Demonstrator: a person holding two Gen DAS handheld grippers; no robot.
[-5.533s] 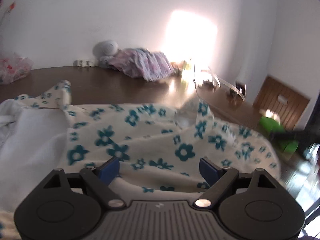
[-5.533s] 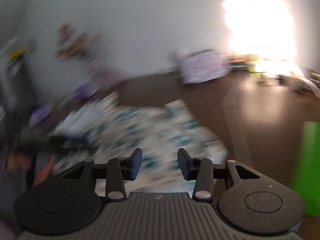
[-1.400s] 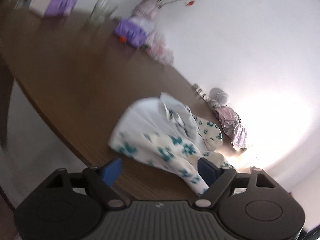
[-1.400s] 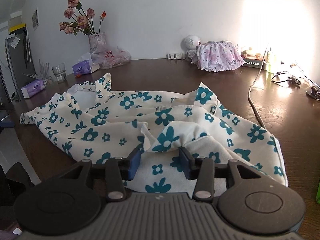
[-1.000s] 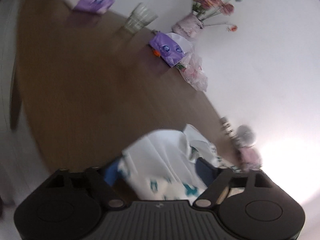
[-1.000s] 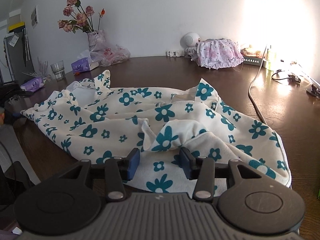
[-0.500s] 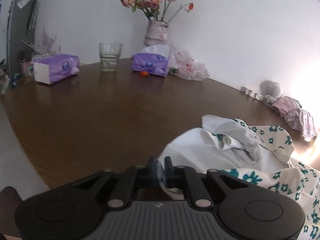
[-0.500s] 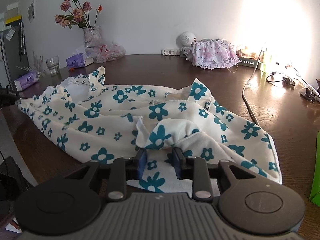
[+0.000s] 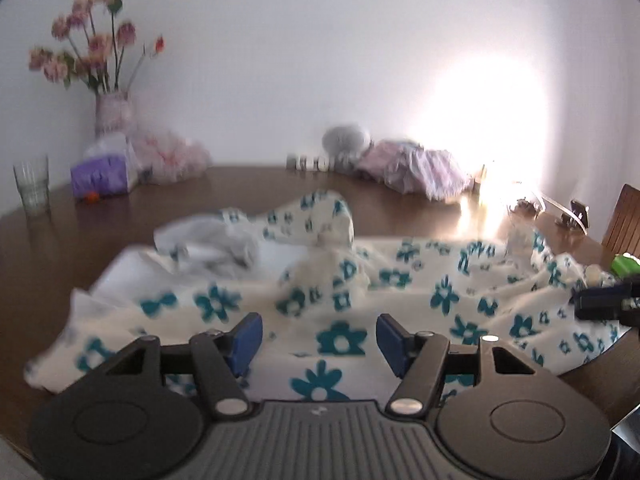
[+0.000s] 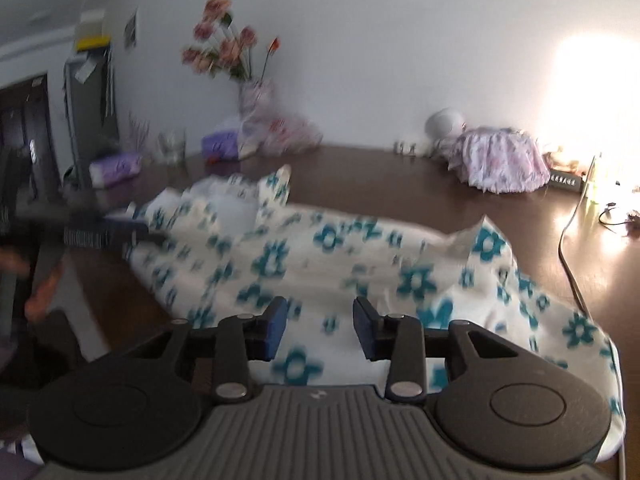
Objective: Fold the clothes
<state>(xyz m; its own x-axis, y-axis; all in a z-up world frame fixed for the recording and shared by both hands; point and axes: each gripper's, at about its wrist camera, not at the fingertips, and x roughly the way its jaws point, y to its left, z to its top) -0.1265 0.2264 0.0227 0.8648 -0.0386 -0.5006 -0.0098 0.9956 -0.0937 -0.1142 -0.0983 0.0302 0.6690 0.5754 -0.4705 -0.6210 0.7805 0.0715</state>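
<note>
A cream garment with teal flowers point(image 9: 360, 280) lies spread and rumpled on the dark wooden table point(image 9: 100, 216); its white inner side shows at the far left. It also fills the right wrist view point(image 10: 360, 252). My left gripper point(image 9: 319, 340) is open and empty, just above the garment's near edge. My right gripper point(image 10: 318, 326) is open and empty over the garment's near part. The other gripper shows at the left edge of the right wrist view point(image 10: 100, 232), beside the garment's left end.
A flower vase point(image 9: 110, 112), a purple tissue pack point(image 9: 100, 174) and a glass point(image 9: 32, 186) stand at the far left. A pink cloth-covered thing point(image 9: 412, 168) sits at the back. A cable point(image 10: 568, 248) runs along the right. A green object point(image 9: 624, 264) is at the right edge.
Both grippers have opened and let go of the garment. The left gripper has swung right, from the garment's left corner to face its middle. The right gripper has shifted left. Both views are blurred.
</note>
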